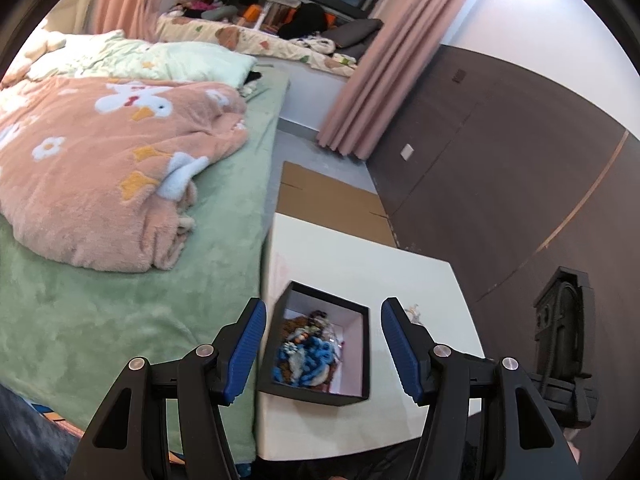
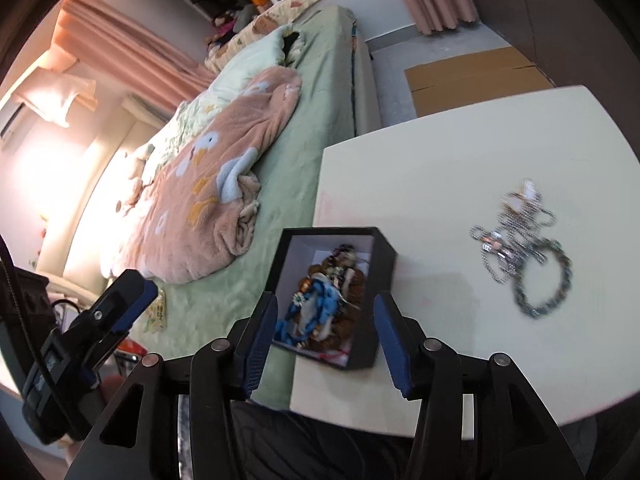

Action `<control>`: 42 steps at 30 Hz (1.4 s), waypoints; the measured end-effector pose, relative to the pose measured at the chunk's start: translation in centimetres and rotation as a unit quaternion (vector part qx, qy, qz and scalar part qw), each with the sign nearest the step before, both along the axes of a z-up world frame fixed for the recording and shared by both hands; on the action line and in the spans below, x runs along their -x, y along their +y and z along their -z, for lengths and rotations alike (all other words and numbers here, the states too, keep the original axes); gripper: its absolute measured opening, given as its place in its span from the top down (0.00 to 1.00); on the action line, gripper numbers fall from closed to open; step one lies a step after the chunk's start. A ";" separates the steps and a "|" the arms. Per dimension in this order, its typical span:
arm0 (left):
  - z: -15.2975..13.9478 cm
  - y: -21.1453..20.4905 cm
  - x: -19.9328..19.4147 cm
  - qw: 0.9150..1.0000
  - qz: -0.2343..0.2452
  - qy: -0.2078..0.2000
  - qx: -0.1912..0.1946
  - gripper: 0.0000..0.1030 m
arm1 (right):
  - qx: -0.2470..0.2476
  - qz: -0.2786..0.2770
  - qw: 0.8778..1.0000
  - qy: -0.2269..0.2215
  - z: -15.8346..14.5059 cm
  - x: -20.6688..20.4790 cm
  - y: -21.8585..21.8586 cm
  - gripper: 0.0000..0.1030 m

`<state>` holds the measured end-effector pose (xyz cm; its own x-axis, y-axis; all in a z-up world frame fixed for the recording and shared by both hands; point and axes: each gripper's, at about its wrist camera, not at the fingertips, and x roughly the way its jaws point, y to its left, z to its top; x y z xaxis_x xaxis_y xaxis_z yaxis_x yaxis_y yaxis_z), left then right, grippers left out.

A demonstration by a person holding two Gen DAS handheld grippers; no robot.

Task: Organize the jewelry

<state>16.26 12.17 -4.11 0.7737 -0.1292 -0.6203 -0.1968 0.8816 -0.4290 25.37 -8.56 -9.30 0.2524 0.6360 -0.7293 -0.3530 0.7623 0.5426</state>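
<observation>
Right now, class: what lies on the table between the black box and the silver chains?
Nothing: bare white table separates the black box from the silver chains, seen in the right wrist view.

The black box [image 2: 362, 300] is sitting at the white table's [image 2: 440, 184] bed-side edge, its top lying open to a gripper. Bare tabletop is stretching between it and the tangled chains [image 2: 524, 252] — the bed [image 2: 320, 128] is crowding the table's far side.
</observation>
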 end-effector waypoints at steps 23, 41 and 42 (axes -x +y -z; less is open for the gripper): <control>-4.4 -10.4 2.4 0.997 0.057 -0.038 -0.035 0.04 | 0.005 0.129 0.989 -0.070 -7.0 6.5 -16.9 0.00; -6.5 -12.2 4.7 0.992 0.099 -0.053 -0.061 0.01 | -0.003 0.140 0.982 -0.129 -12.0 10.2 -16.6 0.00; -6.4 -12.2 4.6 0.992 0.098 -0.052 -0.064 0.01 | -0.003 0.138 0.982 -0.131 -12.0 10.2 -16.4 0.00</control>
